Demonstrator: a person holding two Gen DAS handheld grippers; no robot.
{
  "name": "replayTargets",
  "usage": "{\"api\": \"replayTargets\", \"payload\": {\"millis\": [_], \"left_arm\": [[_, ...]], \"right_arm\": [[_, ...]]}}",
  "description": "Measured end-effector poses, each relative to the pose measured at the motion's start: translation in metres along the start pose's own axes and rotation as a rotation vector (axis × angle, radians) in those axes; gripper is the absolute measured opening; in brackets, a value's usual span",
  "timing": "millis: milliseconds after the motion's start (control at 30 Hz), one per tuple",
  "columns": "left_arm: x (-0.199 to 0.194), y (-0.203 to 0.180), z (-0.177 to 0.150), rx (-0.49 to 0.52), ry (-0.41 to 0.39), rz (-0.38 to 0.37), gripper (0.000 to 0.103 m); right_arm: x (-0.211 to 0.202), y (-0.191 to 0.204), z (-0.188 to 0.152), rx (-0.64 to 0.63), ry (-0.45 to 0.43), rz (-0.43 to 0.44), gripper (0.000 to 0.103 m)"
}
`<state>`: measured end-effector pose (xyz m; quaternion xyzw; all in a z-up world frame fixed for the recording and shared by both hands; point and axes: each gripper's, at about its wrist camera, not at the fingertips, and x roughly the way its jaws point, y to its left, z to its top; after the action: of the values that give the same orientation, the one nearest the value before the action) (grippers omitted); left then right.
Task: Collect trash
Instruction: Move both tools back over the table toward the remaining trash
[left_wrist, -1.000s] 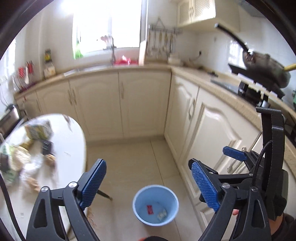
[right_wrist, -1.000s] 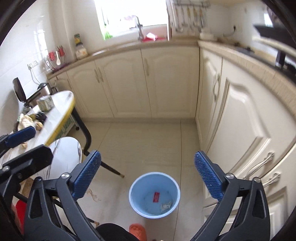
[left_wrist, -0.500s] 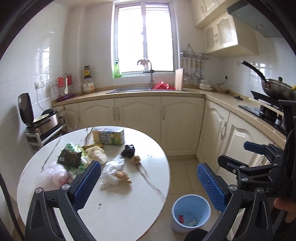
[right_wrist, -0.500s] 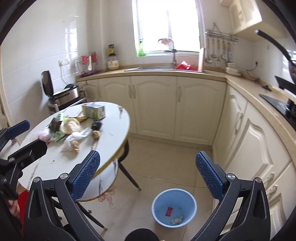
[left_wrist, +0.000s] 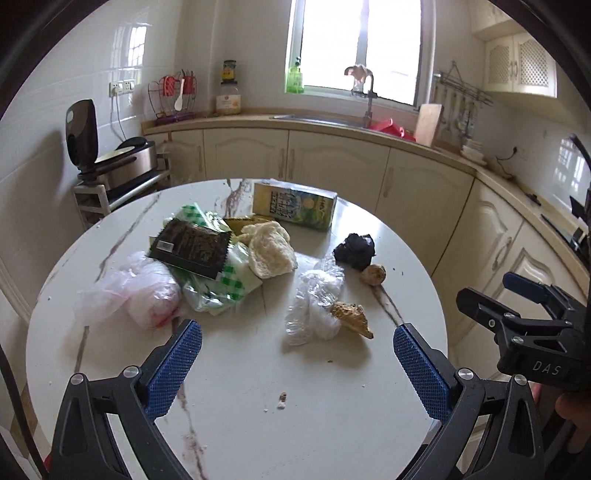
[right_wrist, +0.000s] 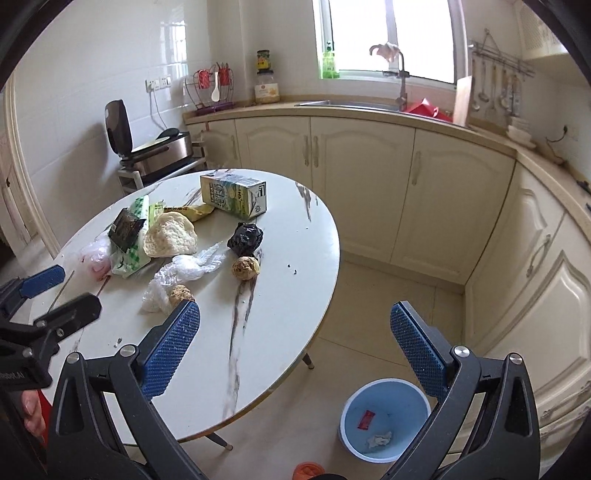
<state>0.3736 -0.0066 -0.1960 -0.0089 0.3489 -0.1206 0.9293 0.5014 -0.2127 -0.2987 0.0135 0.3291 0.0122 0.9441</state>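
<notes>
Where the trash is gathered, on the round marble-patterned table (left_wrist: 332, 424), a carton (left_wrist: 295, 208) is laid on its side at the far edge, its long axis running left to right in the left wrist view. A black wrapper (left_wrist: 190, 249) is laid flat over a green-checked bag (left_wrist: 225, 280), one corner turned toward the camera. A pale crust (left_wrist: 269, 249) is set beside it; a pink bag (left_wrist: 142, 291) is found at the left. A clear bag (left_wrist: 314, 306) is stretched lengthwise toward the near edge, with a brown scrap (left_wrist: 351, 319) at its near end. A black wad (left_wrist: 354, 249) and a brown lump (left_wrist: 373, 275) are placed touching, at the right.

The left gripper (left_wrist: 295, 365) is spread wide above the table, nothing between its jaws. The right gripper (right_wrist: 295, 343) is likewise spread and empty, over the table's near edge and the floor.

A blue bin (right_wrist: 384, 419) is stood on the tiled floor beside the table, with a red scrap and a crumpled paper inside. Cream cabinets, a sink below a window, and a cooker on a rack are ranged around the room.
</notes>
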Motion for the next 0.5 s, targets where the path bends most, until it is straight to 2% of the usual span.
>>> {"api": "replayTargets", "payload": {"millis": [67, 133, 300, 367, 400, 500], "left_arm": [[0.017, -0.016, 0.008, 0.027, 0.021, 0.015, 0.1], [0.027, -0.012, 0.022, 0.026, 0.042, 0.023, 0.099], [0.053, 0.016, 0.048, -0.09, 0.095, 0.004, 0.093], [0.064, 0.013, 0.051, -0.086, 0.135, 0.026, 0.085], [0.074, 0.012, 0.055, -0.077, 0.152, 0.046, 0.084], [0.092, 0.016, 0.065, -0.117, 0.173, 0.033, 0.075]], "right_arm": [[0.008, -0.005, -0.001, 0.002, 0.013, 0.0, 0.103], [0.015, -0.01, -0.001, 0.005, 0.025, 0.007, 0.103], [0.026, -0.02, 0.0, 0.007, 0.034, 0.022, 0.103], [0.033, -0.021, 0.002, 0.013, 0.042, 0.031, 0.103], [0.037, -0.021, 0.002, 0.013, 0.045, 0.035, 0.103], [0.047, -0.018, 0.007, -0.001, 0.057, 0.042, 0.103]]}}
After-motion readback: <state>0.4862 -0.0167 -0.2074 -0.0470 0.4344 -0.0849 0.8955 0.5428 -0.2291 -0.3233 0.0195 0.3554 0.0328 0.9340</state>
